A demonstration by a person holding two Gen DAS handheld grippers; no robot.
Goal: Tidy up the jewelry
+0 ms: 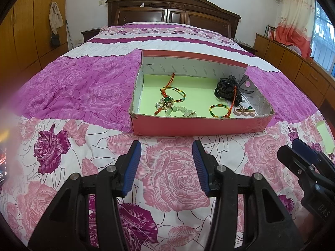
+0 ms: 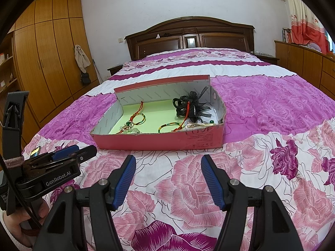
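Left wrist view: left gripper (image 1: 166, 165) at bottom centre, fingers apart, nothing between. Pink box (image 1: 199, 125) on bed (image 1: 73, 87), centre frame. Inside: bead bracelet (image 1: 178, 112) at near wall, cord bracelet (image 1: 217, 109) to its right, black hair clip (image 1: 228, 89) at right.

Right wrist view: right gripper (image 2: 168, 177) at bottom centre, fingers apart, empty. Box centre; cord bracelet (image 2: 169, 126) near front wall. Jewelry looked light, limp, tangle-prone; beads slippery. Best pinched at cord loop.
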